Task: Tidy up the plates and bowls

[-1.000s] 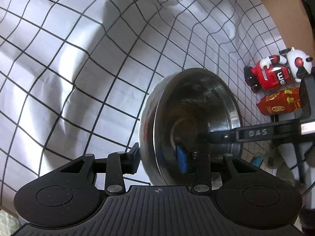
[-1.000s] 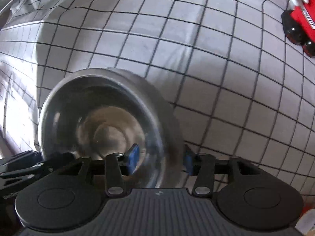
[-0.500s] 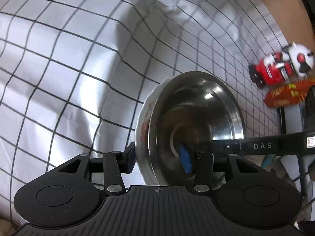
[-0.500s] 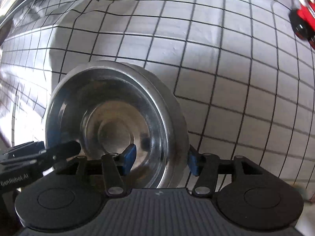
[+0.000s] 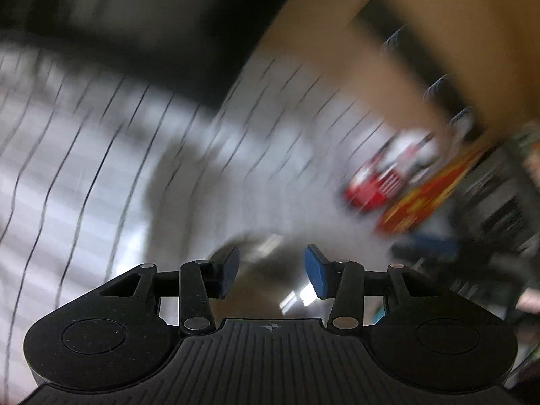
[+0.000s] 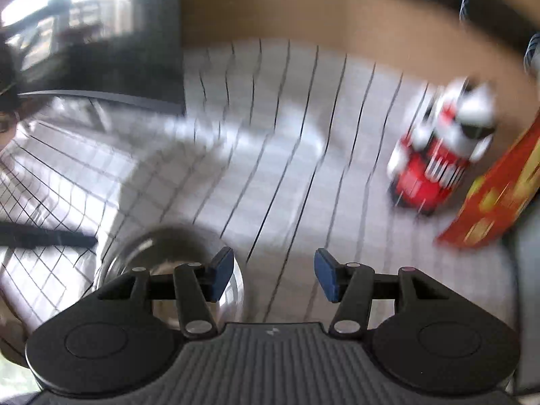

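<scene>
Left wrist view: the picture is heavily smeared by motion. The left gripper (image 5: 271,271) has its jaws released, the two blue pads parted with nothing between them. Just beyond and below the pads lies the steel bowl (image 5: 260,263), only its blurred rim and shiny inside showing between the fingers; no pad touches it as far as the blur allows. The bowl sits on the desk, which is covered by a white cloth with a black grid (image 5: 101,175). Beyond the bowl and to its right stands a red and white toy figure (image 5: 388,179), and just right of that figure a red and yellow package (image 5: 428,199). Behind the bowl, past the far edge of the cloth, is a brown cardboard surface (image 5: 388,33).

Right wrist view: also blurred, though less so. The right gripper (image 6: 273,275) is likewise released, its blue pads wide apart and holding nothing. The steel bowl (image 6: 162,253) rests on the gridded cloth (image 6: 270,155) at lower left, partly hidden behind the left finger of this gripper; whether the pad touches its rim cannot be told. Left of the bowl a dark bar (image 6: 44,238) reaches in from the frame edge. Well to the right of the bowl and farther back stands the toy figure (image 6: 438,152), with the red and yellow package (image 6: 496,199) just beside it on the right. The brown cardboard (image 6: 303,3) rises behind the cloth.
</scene>
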Available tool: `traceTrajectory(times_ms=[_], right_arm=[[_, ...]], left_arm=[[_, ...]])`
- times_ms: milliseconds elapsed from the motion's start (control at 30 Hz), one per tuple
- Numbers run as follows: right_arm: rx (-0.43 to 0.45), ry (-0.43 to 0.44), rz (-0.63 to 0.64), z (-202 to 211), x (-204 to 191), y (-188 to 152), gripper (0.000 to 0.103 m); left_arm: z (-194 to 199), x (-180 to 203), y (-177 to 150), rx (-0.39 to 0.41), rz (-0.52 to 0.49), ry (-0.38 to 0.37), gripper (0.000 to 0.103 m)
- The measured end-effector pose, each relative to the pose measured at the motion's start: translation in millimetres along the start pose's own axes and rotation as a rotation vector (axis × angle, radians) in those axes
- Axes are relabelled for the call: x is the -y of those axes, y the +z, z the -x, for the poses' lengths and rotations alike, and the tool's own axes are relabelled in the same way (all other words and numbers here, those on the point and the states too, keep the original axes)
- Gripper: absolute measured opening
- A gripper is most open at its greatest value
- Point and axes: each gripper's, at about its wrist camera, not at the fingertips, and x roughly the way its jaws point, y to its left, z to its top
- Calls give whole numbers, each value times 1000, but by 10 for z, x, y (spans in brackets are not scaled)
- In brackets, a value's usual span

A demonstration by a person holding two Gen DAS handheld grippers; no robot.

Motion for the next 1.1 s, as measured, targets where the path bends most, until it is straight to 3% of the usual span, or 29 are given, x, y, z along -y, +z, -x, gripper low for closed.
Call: traceTrajectory(times_ms=[67, 133, 200, 300, 500, 667, 800, 933, 1100], right_arm=[[101, -17, 21, 219, 64, -2, 63], [173, -5, 11, 361, 165, 14, 67], [195, 31, -3, 467, 295, 40, 68], [197, 97, -32, 500, 483, 0, 68], [230, 141, -35, 536, 838, -399, 68], [107, 137, -119, 407, 1283, -682, 63], [64, 78, -155, 365, 1546, -874, 58], [43, 59, -168, 313, 1669, -1010, 52], [-22, 83, -194, 230, 1712, -1188, 41]], left_arm=[[127, 221, 16, 105, 22, -78, 32], [159, 440, -3, 146, 26, -150, 17], [123, 693, -54, 146, -4, -174, 17], [39, 1009, -205, 122, -21, -140, 17], [-237, 1387, -441, 66, -48, 18, 14], [-334, 1621, -594, 15, -106, -16, 17], [-533, 1706, -617, -69, -131, -1, 17], [-659, 1677, -663, -150, -140, -27, 17], [-698, 1741, -792, -175, -179, -51, 17]])
